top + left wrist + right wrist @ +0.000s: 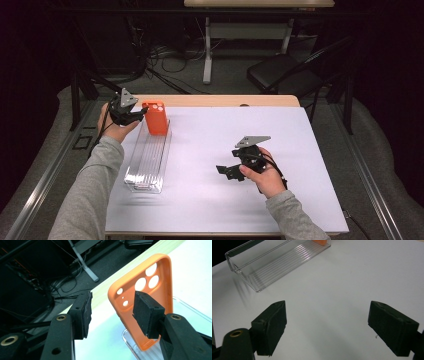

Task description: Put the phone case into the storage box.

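Orange phone case [145, 292], rubbery, with round camera cut-outs, stood upright at the far end of the clear ribbed tray [148, 160] on the white surface [300, 150]. I had my left claw [134, 116] parted around it, not pressing. My right claw [227, 171] stood apart, holding nothing.

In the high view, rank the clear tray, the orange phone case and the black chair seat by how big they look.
1. Clear tray, the longest shape.
2. Black chair seat; it sits farther from the camera, so its real size may well beat the tray's.
3. Orange phone case, plainly the smallest, standing in the tray's far end.
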Available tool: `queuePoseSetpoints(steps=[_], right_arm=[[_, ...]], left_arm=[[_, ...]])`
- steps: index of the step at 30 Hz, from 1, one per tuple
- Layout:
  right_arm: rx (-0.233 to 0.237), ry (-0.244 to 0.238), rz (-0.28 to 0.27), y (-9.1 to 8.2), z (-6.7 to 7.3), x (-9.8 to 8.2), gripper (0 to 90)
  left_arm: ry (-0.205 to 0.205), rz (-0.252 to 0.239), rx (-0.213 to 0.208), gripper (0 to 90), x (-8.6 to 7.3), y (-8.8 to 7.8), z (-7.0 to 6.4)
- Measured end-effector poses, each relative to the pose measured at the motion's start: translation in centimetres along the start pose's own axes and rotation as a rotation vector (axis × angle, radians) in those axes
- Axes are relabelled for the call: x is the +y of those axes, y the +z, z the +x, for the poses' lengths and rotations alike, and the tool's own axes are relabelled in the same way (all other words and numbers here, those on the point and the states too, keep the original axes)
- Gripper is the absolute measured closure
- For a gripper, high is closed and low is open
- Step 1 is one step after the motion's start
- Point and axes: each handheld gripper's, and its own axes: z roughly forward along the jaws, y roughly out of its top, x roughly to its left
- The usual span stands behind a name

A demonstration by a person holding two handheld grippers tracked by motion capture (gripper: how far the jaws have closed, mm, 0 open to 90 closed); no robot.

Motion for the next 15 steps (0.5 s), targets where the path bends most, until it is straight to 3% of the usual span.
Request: queuePoseSetpoints(steps=[3,5,9,11,15], right_arm=[[-0.001,0.002,-0.002,0.0,-0.1,-0.1,15.1],[-0.005,0.007,0.001,-0.2,-0.1,-0.2,15.1],[-0.012,0.012,-0.006,-0.4,-0.2,-0.2,15.1],[-0.015,0.016,-0.01,-0.5,-0.3,-0.2,15.1],[-0.016,0.013,-0.019,-0.5,-0.3,-0.2,15.1]], left_arm=[[-0.014,-0.014,0.011,48.7,0.0,-0.3,0.3],[-0.051,-0.021,0.008,48.5,0.0,-0.5,0.5],[-0.093,0.007,0.024,48.5,0.0,-0.9,1.0],[-0.125,0.013,0.031,44.1,-0.1,-1.0,1.1],[-0.176,0.003,0.003,37.8,-0.1,-1.5,1.4]])
